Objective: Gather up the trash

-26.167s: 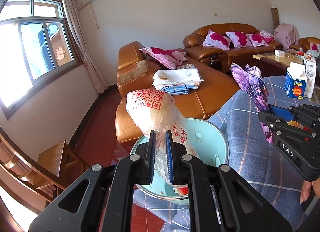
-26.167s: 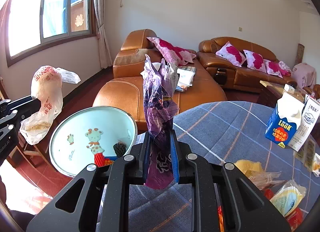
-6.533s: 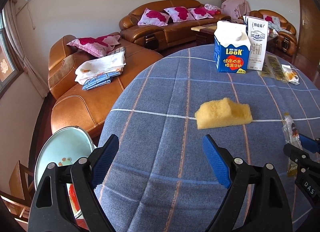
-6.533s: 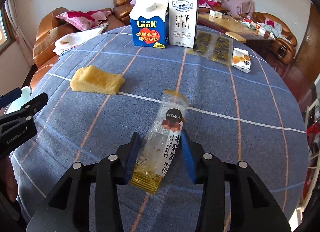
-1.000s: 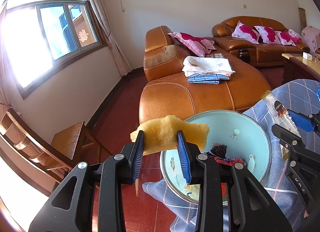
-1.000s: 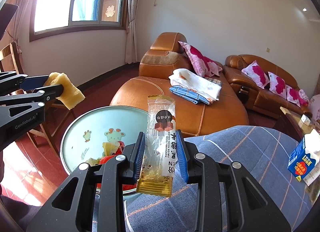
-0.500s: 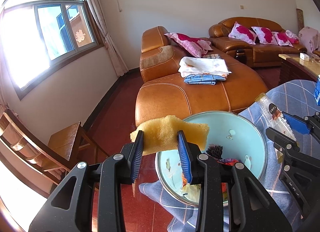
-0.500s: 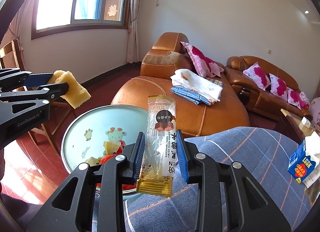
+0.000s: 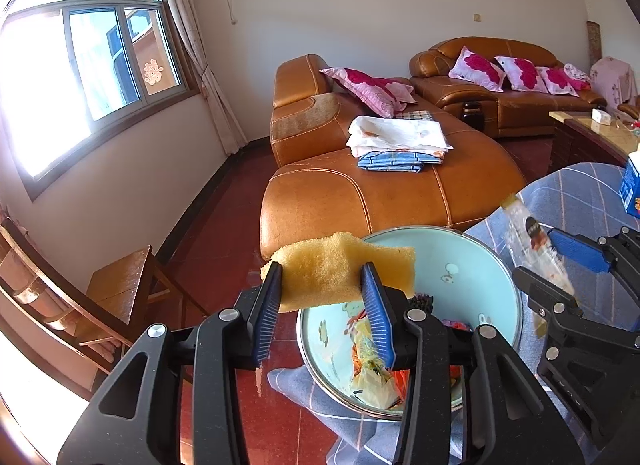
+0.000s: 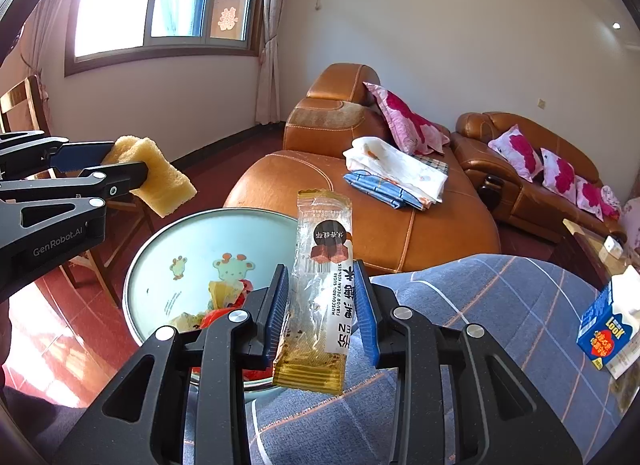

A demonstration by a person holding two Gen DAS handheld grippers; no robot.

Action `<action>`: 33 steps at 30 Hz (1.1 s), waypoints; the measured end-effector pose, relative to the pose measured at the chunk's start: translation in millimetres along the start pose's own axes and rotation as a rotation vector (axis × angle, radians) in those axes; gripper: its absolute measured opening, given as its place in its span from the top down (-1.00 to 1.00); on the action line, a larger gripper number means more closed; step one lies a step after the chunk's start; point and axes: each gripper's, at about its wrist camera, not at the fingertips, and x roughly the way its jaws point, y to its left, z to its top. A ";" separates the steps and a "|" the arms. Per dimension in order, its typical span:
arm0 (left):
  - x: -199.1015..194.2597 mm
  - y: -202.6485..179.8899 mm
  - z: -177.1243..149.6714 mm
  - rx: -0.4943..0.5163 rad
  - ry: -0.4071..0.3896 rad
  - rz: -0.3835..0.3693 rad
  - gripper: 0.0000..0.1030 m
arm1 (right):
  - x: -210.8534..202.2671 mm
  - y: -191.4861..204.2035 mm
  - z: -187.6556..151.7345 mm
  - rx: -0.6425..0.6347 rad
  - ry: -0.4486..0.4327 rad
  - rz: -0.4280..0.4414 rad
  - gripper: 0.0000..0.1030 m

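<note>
My left gripper [image 9: 320, 285] holds a yellow sponge [image 9: 384, 261] above the near-left rim of a pale blue basin [image 9: 472, 249]. Its jaws are opening, and the sponge still spans both pads. In the right wrist view the same sponge [image 10: 164, 181] hangs from the left gripper [image 10: 120, 165] over the basin [image 10: 192, 237]. My right gripper [image 10: 320, 277] is shut on a clear snack wrapper [image 10: 324, 265] with gold ends, upright beside the basin's right rim. The wrapper [image 9: 528, 237] and right gripper [image 9: 540, 261] also show at the right of the left wrist view.
Crumpled wrappers [image 9: 372, 361] lie in the basin. A table with a blue plaid cloth [image 10: 480, 325] carries a blue milk carton [image 10: 604, 329]. A brown leather sofa [image 9: 360, 193] stands behind the basin. A wooden chair [image 9: 116, 289] is at the left on the red floor.
The left gripper's jaws have spread wider and the sponge has widened out between them. The right gripper and its wrapper have stayed where they were.
</note>
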 end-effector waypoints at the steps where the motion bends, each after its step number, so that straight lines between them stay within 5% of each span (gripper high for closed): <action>1: 0.1 0.6 -0.4 -0.003 0.000 0.001 0.07 | 0.0 0.0 0.0 -0.001 0.000 0.001 0.29; 3: 0.3 1.2 -0.6 -0.010 -0.003 0.006 -0.21 | -1.3 -0.1 -0.1 0.001 -0.007 -0.004 0.06; 7: -1.5 3.9 -0.4 -0.027 -0.011 -0.013 -0.39 | -5.0 -4.2 -0.5 0.029 -0.027 -0.021 0.01; 9: -3.8 4.7 -0.8 -0.045 -0.021 -0.016 -0.78 | -9.3 -7.4 -1.2 0.049 -0.046 -0.038 -0.10; 10: -5.9 5.4 -1.6 -0.056 -0.030 -0.024 -0.81 | -12.1 -8.9 -1.7 0.060 -0.056 -0.055 -0.19; 21: -35.0 -15.5 -3.5 -0.047 -0.099 -0.160 -0.88 | -62.3 -35.7 -20.8 0.206 -0.137 -0.276 -0.38; 33: -49.3 -24.6 -5.5 -0.035 -0.125 -0.186 -0.88 | -98.2 -79.3 -48.4 0.351 -0.184 -0.460 -0.48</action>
